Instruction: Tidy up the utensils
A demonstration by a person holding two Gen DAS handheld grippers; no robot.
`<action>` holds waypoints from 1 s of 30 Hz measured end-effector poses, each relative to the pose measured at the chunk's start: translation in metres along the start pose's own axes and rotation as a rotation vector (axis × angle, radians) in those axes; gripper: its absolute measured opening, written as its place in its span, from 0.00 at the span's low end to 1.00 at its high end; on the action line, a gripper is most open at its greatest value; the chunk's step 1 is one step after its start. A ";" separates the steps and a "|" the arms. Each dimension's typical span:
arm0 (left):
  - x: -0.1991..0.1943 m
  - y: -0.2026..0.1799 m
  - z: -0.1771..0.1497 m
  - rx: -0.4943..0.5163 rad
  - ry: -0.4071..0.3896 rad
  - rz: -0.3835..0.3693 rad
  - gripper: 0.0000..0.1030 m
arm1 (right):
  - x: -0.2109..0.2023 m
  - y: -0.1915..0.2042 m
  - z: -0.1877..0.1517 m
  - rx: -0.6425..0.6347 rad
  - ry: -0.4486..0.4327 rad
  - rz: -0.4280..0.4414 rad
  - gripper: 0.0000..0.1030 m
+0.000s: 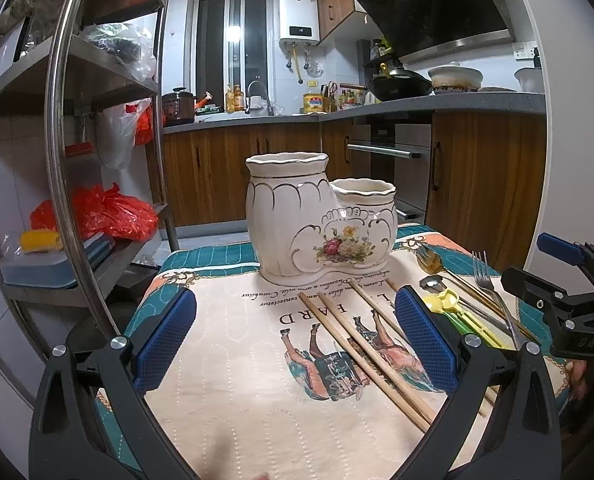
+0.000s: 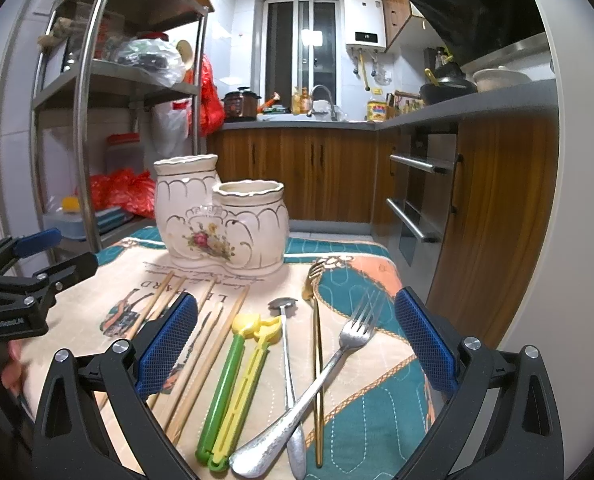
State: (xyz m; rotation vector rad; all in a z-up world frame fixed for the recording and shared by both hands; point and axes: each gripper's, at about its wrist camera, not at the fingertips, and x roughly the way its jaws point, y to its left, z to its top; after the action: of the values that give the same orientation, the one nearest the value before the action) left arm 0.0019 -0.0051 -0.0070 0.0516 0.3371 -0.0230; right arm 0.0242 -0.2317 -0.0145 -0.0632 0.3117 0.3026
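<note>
A white ceramic two-pot utensil holder (image 1: 321, 220) (image 2: 221, 224) with a flower print stands upright at the far side of the cloth. Several wooden chopsticks (image 1: 361, 344) (image 2: 201, 364) lie in front of it. To their right lie green-and-yellow training chopsticks (image 2: 237, 384) (image 1: 463, 316), a small silver spoon (image 2: 289, 364), a gold spoon (image 2: 317, 344) (image 1: 431, 262) and a silver fork (image 2: 317, 384) (image 1: 493, 292). My left gripper (image 1: 295, 336) is open and empty above the chopsticks. My right gripper (image 2: 297, 344) is open and empty above the spoons and fork.
The utensils lie on a patterned cloth (image 1: 233, 360) covering a small table. A steel shelf rack (image 1: 77, 120) with bags stands at the left. Wooden kitchen cabinets (image 2: 329, 172) and an oven (image 2: 421, 200) stand behind and at the right.
</note>
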 end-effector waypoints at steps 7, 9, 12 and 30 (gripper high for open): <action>0.002 -0.001 0.002 0.008 0.013 -0.010 0.95 | 0.001 -0.001 -0.005 0.017 0.012 0.014 0.95; 0.003 -0.002 0.003 0.018 0.032 -0.009 0.95 | 0.007 -0.004 -0.002 0.024 0.023 0.022 0.95; 0.007 0.002 0.009 0.010 0.078 -0.019 0.95 | 0.012 -0.005 0.000 0.037 0.064 0.033 0.95; 0.063 -0.008 0.015 0.039 0.466 -0.035 0.95 | 0.035 -0.057 0.009 0.118 0.383 -0.080 0.95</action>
State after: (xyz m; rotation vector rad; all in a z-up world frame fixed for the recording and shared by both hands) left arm 0.0655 -0.0147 -0.0140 0.0902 0.8038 -0.0523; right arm 0.0753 -0.2751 -0.0159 -0.0171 0.7041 0.1903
